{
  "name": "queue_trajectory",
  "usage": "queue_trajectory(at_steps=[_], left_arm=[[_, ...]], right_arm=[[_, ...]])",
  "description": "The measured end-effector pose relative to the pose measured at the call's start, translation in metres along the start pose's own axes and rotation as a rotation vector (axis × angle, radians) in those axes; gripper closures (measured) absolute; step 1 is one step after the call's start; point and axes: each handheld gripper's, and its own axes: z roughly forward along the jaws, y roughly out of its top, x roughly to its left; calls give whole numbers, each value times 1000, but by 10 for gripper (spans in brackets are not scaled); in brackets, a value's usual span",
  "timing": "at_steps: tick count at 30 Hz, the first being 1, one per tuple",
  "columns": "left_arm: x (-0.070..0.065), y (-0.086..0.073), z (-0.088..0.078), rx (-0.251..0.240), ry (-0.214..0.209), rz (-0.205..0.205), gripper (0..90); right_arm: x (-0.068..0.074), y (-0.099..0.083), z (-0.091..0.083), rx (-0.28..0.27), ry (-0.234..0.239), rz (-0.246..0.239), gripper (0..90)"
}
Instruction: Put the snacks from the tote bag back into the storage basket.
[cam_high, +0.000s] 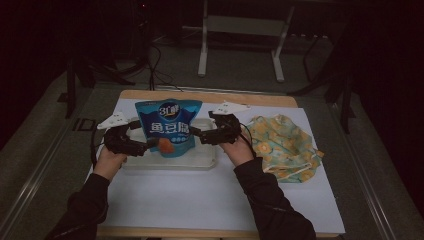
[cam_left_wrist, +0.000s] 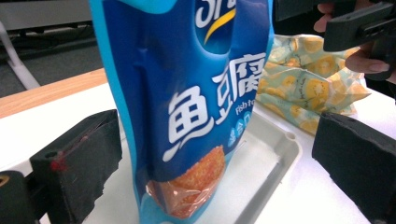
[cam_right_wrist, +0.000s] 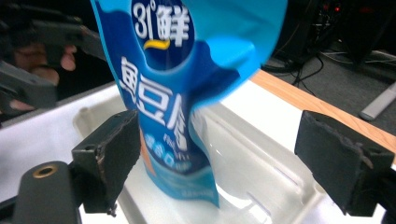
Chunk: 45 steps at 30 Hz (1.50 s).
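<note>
Both tongs, the left gripper and right gripper, gape wide, gripping nothing, flanking the upright snack bag at nine and three o'clock, seemingly to steady it in the clear tray.

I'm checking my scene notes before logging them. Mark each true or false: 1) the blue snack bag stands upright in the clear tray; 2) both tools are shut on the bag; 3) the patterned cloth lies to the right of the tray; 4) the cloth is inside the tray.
1) True: the blue snack bag stands in the clear tray.
2) False: the left tool and the right tool are both open, their jaws apart on either side of the bag.
3) True: the patterned cloth lies to its right.
4) False: it lies on the white table cover beside the tray.
</note>
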Motion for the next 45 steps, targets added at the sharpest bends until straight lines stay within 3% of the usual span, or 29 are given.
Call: queue_trajectory(at_steps=[7,10,15,19,31,34,45], left_arm=[[-8,-3,-10,-16,13,-6,23],[-10,-8,-17,-42,7,-32,23],[-19,-16,-21,-19,18,-11,23],[-28,-25,-20,-21,19,-20,23],[-54,-39,-15,-25,3,-35,23],[-61,-39,-10,-18,2,-21,23],[-87,-39,13,-5,-65,15,23]], right_arm=[[-7,-11,-14,10,-15,-2,147],[-9,-14,-18,11,-16,-2,147],[-13,-21,-34,11,-23,-8,147],[-15,-27,-47,9,-31,-6,147],[-17,-42,-87,-7,-54,-22,147],[-18,-47,-97,-7,-58,-21,147],[-24,-75,-125,-3,-84,-6,147]])
